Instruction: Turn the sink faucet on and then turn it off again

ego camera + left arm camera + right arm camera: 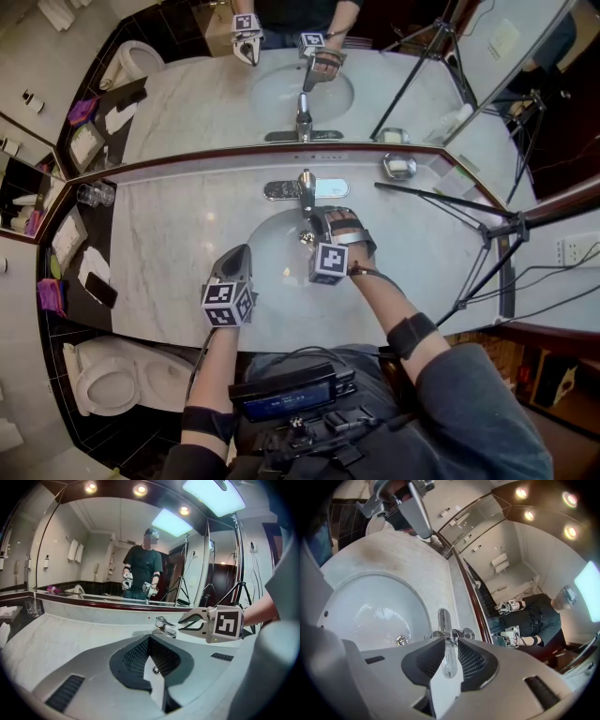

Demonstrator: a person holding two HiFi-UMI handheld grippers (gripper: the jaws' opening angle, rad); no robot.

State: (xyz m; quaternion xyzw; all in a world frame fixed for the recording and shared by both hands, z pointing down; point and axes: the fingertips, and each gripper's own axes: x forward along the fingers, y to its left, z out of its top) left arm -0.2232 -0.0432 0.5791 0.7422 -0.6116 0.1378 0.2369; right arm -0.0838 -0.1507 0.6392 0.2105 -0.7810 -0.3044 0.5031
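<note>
"So, where did we stand with the faucet (305,190)?"

"It sat at the top centre of the sink (258,234), and we saw no water running, so we judged ourselves at the turning-on step. Our right gripper (326,220) had its jaws closed on the handle (449,660). Our left gripper (240,253) hung shut and empty over the sink's lower left edge."

"And next?"

"We reckoned we needed to lift the handle gently, keeping the grip square, then press it back down."
</note>
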